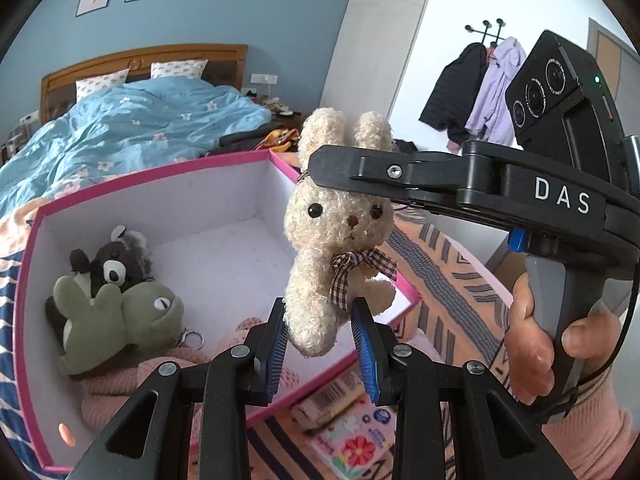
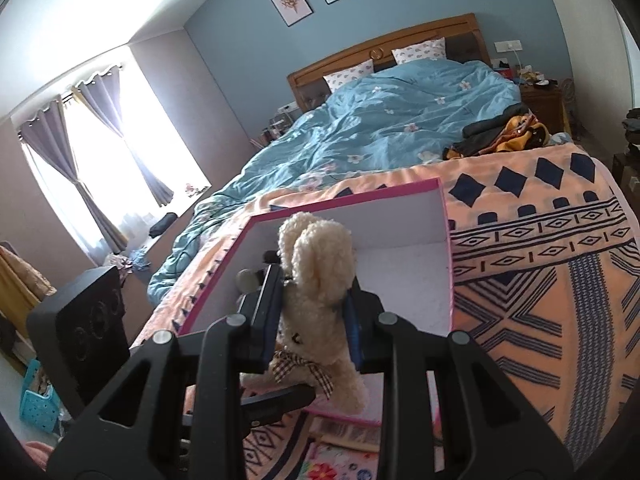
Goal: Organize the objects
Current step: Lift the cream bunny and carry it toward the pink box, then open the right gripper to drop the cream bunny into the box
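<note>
Pink-rimmed box (image 1: pixel 160 184) on the patterned bedspread (image 2: pixel 560 280), open, a green frog plush (image 1: pixel 120 320) and a dark plush (image 1: pixel 116 264) lying at its near-left side. Cream rabbit plush (image 1: pixel 336 240) hanging in the air over the box's near corner, stretched between both tools. Probably light, soft, squashy, not fragile; likely to sag and swing, so best gripped on the body or head, not the bow. Right gripper (image 2: pixel 312 304) pinching the head at the base of the ears, jaws nearly together. Left gripper (image 1: pixel 324 344) closed narrowly on one leg.
</note>
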Demonstrator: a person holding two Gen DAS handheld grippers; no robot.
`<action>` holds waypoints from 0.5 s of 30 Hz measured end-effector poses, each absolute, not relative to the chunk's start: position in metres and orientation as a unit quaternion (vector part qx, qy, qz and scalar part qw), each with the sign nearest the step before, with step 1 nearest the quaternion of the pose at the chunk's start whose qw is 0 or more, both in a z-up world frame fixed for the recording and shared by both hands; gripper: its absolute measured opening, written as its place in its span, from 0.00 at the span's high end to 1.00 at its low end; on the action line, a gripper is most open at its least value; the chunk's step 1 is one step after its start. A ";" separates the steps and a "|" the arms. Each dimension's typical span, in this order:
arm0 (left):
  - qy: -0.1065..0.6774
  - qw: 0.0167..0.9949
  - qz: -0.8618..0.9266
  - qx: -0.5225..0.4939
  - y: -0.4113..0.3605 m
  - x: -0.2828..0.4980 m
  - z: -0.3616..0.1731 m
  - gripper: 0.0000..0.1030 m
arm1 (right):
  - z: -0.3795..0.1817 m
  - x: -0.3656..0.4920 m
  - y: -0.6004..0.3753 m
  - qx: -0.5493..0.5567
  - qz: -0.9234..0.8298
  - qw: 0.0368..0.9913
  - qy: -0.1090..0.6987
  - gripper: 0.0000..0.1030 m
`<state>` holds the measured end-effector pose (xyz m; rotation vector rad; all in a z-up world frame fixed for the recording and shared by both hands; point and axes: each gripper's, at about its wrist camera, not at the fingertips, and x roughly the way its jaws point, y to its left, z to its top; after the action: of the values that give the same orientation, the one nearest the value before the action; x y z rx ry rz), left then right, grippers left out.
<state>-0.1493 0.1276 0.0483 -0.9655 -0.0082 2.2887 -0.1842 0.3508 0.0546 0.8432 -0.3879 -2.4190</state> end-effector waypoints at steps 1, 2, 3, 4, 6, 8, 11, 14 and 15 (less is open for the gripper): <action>-0.003 0.322 0.870 -0.373 0.129 -0.153 0.046 0.70 | 0.052 -0.188 0.351 0.317 -0.898 0.269 -0.142 0.70; -0.003 0.320 0.869 -0.378 0.130 -0.155 0.043 0.70 | 0.049 -0.193 0.351 0.323 -0.898 0.264 -0.140 0.70; -0.002 0.318 0.867 -0.383 0.132 -0.158 0.040 0.70 | 0.047 -0.196 0.351 0.327 -0.897 0.263 -0.138 0.70; 0.000 0.316 0.866 -0.387 0.133 -0.161 0.037 0.70 | 0.044 -0.199 0.351 0.332 -0.897 0.259 -0.136 0.70; -0.001 0.314 0.863 -0.395 0.134 -0.164 0.032 0.70 | 0.038 -0.204 0.351 0.342 -0.895 0.254 -0.133 0.68; 0.000 0.310 0.861 -0.402 0.135 -0.167 0.027 0.70 | 0.033 -0.208 0.350 0.351 -0.894 0.248 -0.129 0.68; 0.002 0.309 0.858 -0.410 0.138 -0.169 0.022 0.70 | 0.028 -0.212 0.348 0.359 -0.897 0.232 -0.113 0.67; 0.000 0.308 0.857 -0.413 0.138 -0.170 0.021 0.68 | 0.024 -0.215 0.343 0.364 -0.903 0.211 -0.090 0.66; -0.002 0.308 0.857 -0.413 0.137 -0.170 0.021 0.67 | 0.022 -0.216 0.342 0.366 -0.904 0.205 -0.083 0.65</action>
<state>-0.1702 0.1374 0.0206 -1.0928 -0.0049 2.2662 -0.2164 0.3423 0.0225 1.0203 -0.2316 -2.5195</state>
